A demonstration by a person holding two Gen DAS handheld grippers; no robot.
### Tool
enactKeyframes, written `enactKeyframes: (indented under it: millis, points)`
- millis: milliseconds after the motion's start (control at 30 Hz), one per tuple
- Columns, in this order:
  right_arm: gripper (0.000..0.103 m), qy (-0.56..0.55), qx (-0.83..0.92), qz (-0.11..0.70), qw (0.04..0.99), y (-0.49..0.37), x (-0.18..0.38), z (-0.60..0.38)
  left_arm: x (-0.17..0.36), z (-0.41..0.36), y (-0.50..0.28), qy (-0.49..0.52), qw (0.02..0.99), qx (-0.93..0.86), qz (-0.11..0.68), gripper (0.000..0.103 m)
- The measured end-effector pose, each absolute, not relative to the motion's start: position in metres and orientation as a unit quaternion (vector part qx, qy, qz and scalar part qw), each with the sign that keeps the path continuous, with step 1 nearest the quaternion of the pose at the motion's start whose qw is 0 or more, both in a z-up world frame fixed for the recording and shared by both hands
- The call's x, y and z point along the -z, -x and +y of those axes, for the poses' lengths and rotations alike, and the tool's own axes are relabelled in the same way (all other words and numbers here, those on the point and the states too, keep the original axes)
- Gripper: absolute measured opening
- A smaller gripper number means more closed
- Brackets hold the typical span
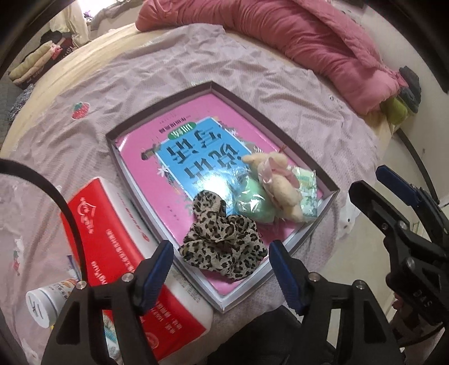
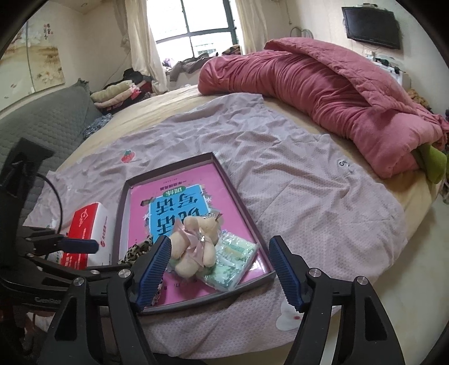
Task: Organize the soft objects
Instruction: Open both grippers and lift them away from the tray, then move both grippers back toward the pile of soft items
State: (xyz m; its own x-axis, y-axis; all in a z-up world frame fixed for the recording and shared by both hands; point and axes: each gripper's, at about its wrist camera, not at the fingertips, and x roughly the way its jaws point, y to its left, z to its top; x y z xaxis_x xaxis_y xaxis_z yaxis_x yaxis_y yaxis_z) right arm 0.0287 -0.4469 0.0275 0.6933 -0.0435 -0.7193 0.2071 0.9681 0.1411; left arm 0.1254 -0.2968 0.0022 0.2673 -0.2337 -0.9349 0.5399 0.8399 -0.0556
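The left hand-held gripper (image 1: 221, 261) hangs released and empty, its fingers either side of the leopard scarf (image 1: 221, 247). The right hand-held gripper (image 2: 220, 261) is likewise released, above the teddy bear (image 2: 193, 247). Both soft things lie in the box (image 1: 308, 233) on the bed, beside a green pouch (image 1: 255, 202) and a tissue packet (image 2: 233, 258). A careless pinch could likely catch only loose folds, dragging the scarf over the box's low wall onto the sheet (image 2: 280, 174).

Daylight comes through a window (image 2: 196, 25) with pale curtains (image 2: 140, 42) at the far wall. A TV (image 2: 371, 26) hangs on the cream wall at right, and a bed (image 2: 407, 219) fills the room, a pink quilt (image 2: 322, 92) heaped along its far edge.
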Motion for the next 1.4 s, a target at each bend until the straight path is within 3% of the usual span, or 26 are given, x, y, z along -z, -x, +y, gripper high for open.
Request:
enactKeyframes:
  millis: [667,1400]
  points:
    - [0.077,-0.075,0.118,0.357,0.924,-0.025,-0.063,-0.42,-0.053,-0.243,-0.107,-0.101,0.826,0.228,0.506,0.072]
    - [0.077,-0.022,0.056,0.314,0.948,-0.024,-0.114,-0.333,-0.095,-0.145,-0.076,-0.052,0.865,0.178,0.466,0.073]
